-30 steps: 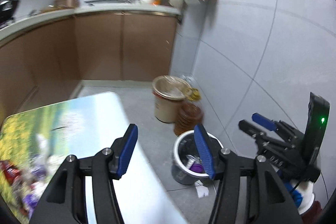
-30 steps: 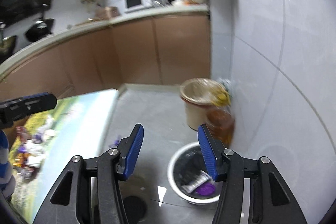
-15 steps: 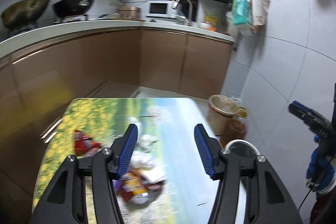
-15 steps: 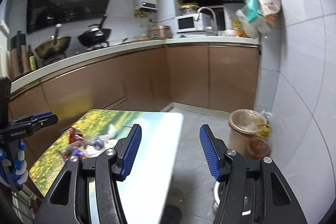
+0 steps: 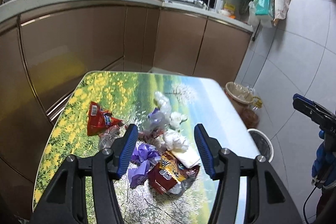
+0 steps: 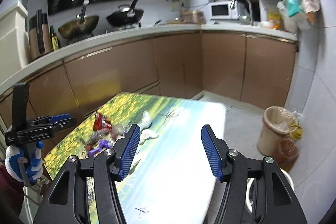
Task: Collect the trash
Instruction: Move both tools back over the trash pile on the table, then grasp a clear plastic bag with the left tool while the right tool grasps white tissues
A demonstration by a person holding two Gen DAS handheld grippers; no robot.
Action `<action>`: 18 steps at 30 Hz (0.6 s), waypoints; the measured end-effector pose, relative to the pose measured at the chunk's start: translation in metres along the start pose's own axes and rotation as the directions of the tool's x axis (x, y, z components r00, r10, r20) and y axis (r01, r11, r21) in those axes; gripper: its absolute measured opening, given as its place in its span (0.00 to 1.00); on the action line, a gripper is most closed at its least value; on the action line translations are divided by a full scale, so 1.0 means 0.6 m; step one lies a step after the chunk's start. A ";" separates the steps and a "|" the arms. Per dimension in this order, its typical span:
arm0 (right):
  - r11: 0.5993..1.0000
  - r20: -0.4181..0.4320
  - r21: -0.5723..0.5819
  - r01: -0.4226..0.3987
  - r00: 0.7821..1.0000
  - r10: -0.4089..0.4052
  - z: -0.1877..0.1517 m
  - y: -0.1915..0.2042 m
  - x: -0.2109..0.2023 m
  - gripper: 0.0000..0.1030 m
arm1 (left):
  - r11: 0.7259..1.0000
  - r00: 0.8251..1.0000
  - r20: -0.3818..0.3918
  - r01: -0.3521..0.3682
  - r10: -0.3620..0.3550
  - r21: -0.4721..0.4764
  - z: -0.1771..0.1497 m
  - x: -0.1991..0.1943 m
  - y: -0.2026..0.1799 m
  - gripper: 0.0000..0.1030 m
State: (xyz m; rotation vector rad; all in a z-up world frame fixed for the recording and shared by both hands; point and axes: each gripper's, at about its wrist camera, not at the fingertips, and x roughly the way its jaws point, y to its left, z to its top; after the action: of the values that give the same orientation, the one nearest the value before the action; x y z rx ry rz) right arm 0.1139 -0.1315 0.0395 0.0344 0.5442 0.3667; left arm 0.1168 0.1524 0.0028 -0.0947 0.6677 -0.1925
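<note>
In the middle of the left wrist view, a pile of trash (image 5: 161,144) lies on a table (image 5: 220,119) with a flower picture on top. It has a red snack bag (image 5: 98,119), a crumpled purple wrapper (image 5: 142,159), white plastic bits (image 5: 168,106) and a shiny brown packet (image 5: 168,173). The left gripper (image 5: 166,150) hangs over the pile, jaws apart, holding nothing. The right gripper (image 6: 170,150) has just been opening its jaws, with nothing between them.

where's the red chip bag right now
In the left wrist view, the red chip bag lies on the table's left side, left of the trash pile.
</note>
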 end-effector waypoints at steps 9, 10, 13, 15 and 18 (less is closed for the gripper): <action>0.996 -0.148 -0.008 -0.087 0.985 0.085 -0.037 0.029 0.130 0.58 | 1.000 0.993 -0.114 0.018 -0.018 0.003 -0.007 0.109 0.011 0.52; 0.995 -0.163 -0.004 -0.098 0.982 0.096 -0.041 0.031 0.143 0.58 | 1.000 0.992 -0.123 0.017 -0.016 0.003 -0.007 0.119 0.012 0.52; 0.991 -0.207 0.005 -0.135 0.969 0.133 -0.054 0.039 0.183 0.58 | 1.000 0.989 -0.150 0.013 -0.012 0.005 -0.003 0.151 0.015 0.52; 0.986 -0.237 0.006 -0.166 0.958 0.163 -0.060 0.048 0.209 0.58 | 1.000 0.985 -0.174 0.020 -0.019 0.001 -0.001 0.175 0.021 0.52; 0.976 -0.279 0.001 -0.219 0.937 0.211 -0.066 0.069 0.246 0.58 | 0.999 0.979 -0.202 0.029 -0.032 -0.020 0.001 0.202 0.031 0.51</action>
State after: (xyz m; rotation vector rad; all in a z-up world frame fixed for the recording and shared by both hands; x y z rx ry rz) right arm 0.1965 -0.0437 -0.0630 0.0132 0.8168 0.5994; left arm 0.2132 0.1454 -0.0726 -0.1021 0.8710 -0.2283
